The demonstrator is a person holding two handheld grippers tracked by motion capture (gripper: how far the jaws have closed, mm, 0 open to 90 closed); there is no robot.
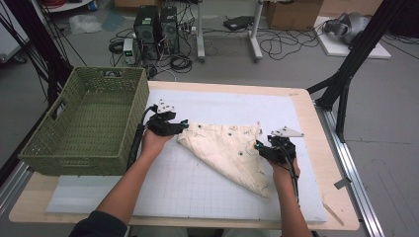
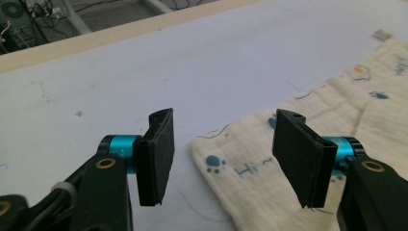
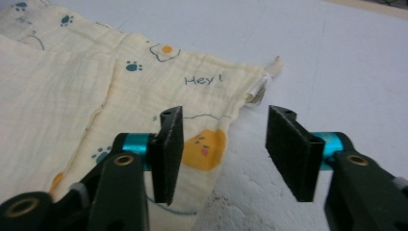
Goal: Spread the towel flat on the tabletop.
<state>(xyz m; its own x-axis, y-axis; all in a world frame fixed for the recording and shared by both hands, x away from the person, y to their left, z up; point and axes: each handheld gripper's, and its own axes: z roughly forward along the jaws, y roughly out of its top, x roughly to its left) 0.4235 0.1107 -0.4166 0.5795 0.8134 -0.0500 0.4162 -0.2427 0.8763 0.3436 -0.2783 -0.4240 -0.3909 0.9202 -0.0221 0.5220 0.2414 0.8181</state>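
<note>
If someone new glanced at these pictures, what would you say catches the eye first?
Most striking is the cream muslin cloth with paw prints and egg drawings, folded into a triangle in the middle of the white gridded mat. The left gripper and right gripper sit at its two upper corners, fingers open, nothing held. To the left stands the green woven plastic basket.

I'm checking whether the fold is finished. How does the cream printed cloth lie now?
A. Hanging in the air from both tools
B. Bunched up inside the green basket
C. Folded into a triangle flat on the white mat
C: the cloth lies flat as a triangle on the white mat, beside the green basket, with both tools open.
</note>
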